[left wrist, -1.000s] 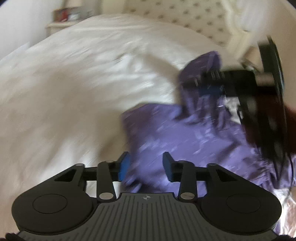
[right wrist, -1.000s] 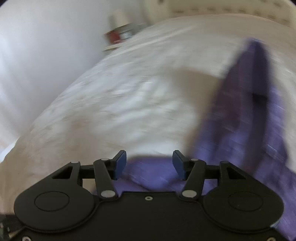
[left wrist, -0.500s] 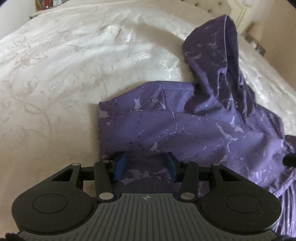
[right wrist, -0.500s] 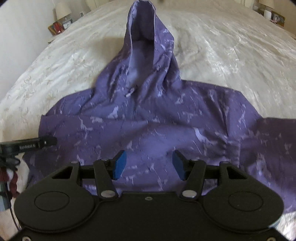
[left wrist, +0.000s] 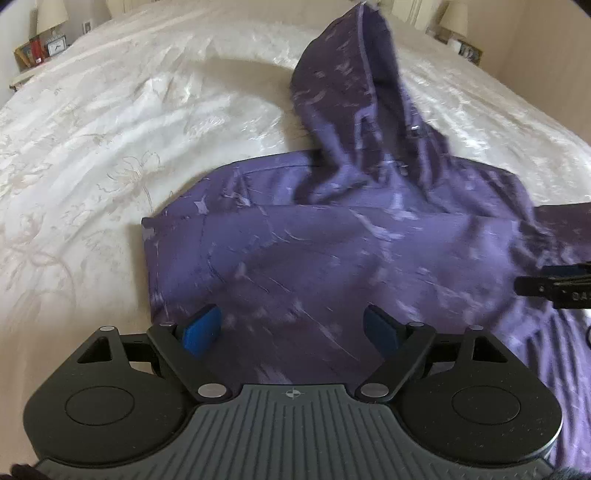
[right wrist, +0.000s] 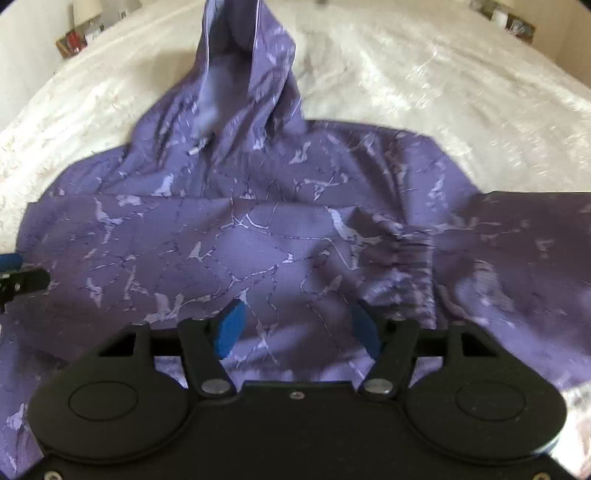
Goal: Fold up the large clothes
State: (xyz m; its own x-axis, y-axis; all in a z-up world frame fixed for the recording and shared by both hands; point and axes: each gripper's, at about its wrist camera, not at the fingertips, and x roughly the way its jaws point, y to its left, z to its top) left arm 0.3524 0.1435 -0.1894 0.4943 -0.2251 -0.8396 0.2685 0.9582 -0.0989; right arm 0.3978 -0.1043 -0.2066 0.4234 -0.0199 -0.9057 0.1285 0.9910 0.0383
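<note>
Cream bedspread [left wrist: 147,129] under my purple hooded jacket [right wrist: 258,240]: thin, limp, slippery. Both grippers, left [left wrist: 291,328] and right [right wrist: 297,328], have just spread, nothing pinched; I'd grab the hem beneath them.

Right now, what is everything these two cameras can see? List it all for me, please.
Hooded jacket: one, purple with pale marbled streaks, spread on the bed, hood pointing toward the far end.
Bedspread: one, cream with a faint flower pattern, under the jacket.
Lamps: two, pale shades, one at the far left, one at the far right.
Clock: one, small, beside the left lamp.
Other small items on both bedside stands: too small to tell.
Left gripper: one, black with blue fingers, jaws just opened wide over the jacket's near left part, gripping nothing.
Right gripper: one, black with blue fingers, jaws just opened a little further, over the jacket's middle.
</note>
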